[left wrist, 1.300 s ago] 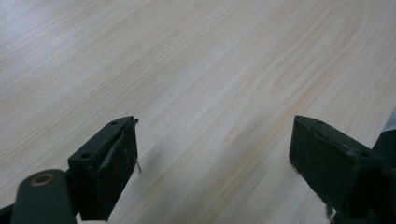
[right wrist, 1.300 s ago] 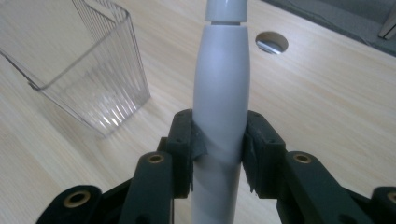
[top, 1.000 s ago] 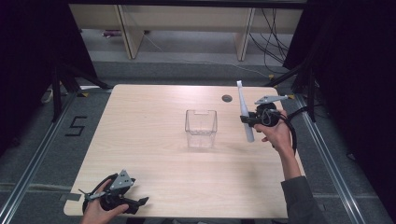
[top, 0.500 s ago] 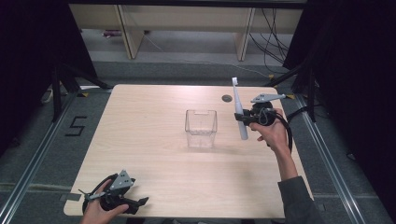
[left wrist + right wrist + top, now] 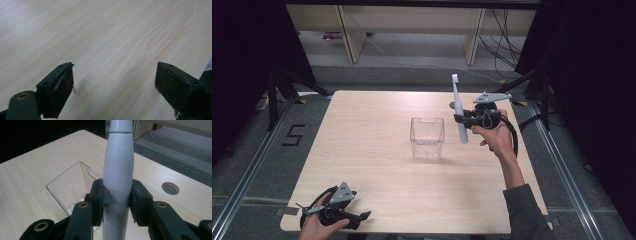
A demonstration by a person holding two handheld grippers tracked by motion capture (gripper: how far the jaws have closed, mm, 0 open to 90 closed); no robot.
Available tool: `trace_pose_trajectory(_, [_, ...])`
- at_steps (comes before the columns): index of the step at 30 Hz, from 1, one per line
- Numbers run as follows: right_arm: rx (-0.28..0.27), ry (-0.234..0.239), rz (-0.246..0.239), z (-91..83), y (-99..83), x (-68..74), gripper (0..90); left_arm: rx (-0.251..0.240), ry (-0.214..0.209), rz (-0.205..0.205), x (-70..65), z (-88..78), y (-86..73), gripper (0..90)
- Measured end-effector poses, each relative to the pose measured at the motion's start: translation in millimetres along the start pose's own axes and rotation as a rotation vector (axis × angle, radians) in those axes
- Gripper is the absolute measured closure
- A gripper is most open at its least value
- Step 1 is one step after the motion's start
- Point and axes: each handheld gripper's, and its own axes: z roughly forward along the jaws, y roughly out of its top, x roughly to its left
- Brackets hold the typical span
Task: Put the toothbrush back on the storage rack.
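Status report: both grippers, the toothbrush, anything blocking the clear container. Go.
Right gripper shut on electric toothbrush, upright in the air beside clear container. Left gripper open, holding nothing, at table near edge. Container mouth unobstructed.

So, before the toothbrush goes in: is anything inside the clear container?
The clear container looks empty; wood grain shows through it. In the right gripper view, the white toothbrush and right gripper cover its near corner.

Toothbrush [image 5: 458, 112]: plain white, glossy handle. Container [image 5: 427, 138]: clear, colourless plastic. Table [image 5: 377, 150]: pale wood with fine streaky grain, one dark round hole [image 5: 170, 188] at far right. Right gripper [image 5: 461, 119] and left gripper [image 5: 357, 218]: black bodies, brass-coloured pivot rings, grey plates on top. Floor: grey carpet, black "5" at left.
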Motion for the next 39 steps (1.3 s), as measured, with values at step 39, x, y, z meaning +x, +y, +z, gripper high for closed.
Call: trace_pose_trajectory(39, [0.099, 0.085, -0.066, 62.9, 43.8, 42.9, 66.7, -0.003, 0.001, -0.008, -0.7, -0.9, -1.1, 15.0])
